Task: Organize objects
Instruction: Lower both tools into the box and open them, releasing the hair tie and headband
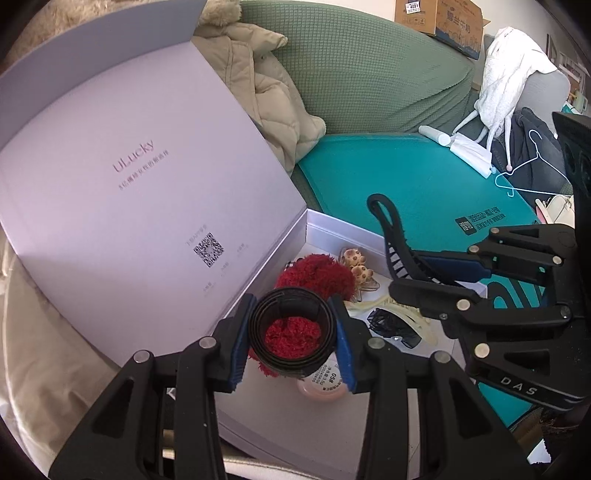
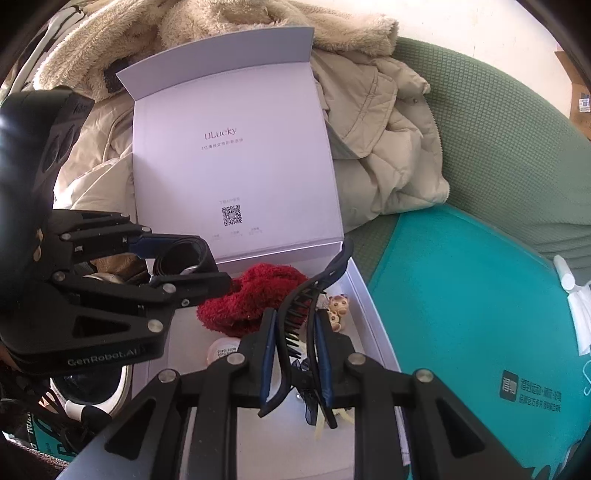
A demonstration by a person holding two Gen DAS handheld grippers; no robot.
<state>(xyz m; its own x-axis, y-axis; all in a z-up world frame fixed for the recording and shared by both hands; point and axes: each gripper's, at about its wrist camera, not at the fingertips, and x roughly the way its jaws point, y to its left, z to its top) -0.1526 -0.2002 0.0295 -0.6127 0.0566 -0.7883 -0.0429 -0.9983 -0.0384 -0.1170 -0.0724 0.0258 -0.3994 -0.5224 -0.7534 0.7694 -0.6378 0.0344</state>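
We read "ULucky" on the raised lid (image 2: pixel 232 147) of the pale box (image 2: pixel 373 332), above a line of small characters and a QR code. The left gripper (image 1: pixel 291 332), at the lower centre of its own view, has its jaws pressed on a black coiled belt (image 1: pixel 291 328) and holds it over the box. In its view we see "DAS" on the right gripper (image 1: pixel 436 280) at right; the right view shows "GenRobot.AI" on the left gripper's body at lower left.

The right gripper's jaws, narrow, hold a black hair claw (image 2: pixel 299 325) whose teeth stick up above the box.

Inside the box lie a red fluffy scrunchie (image 1: pixel 317 273), two small bear-shaped clips (image 1: pixel 356 264), a cream hair claw (image 1: pixel 402 314), a dark mesh piece (image 1: pixel 388 321) and a round pink case (image 1: pixel 325 387) with a label reading "05#".

The box sits beside a teal mat (image 1: pixel 406 177) with a printed black logo, on a green sofa (image 1: pixel 369 74). A beige coat (image 1: pixel 266 92) lies behind the lid. At the upper right of the left view are a cardboard carton (image 1: pixel 439 14) tagged "4001", a white garment (image 1: pixel 509 74) and a light-blue hanger (image 1: pixel 532 162).
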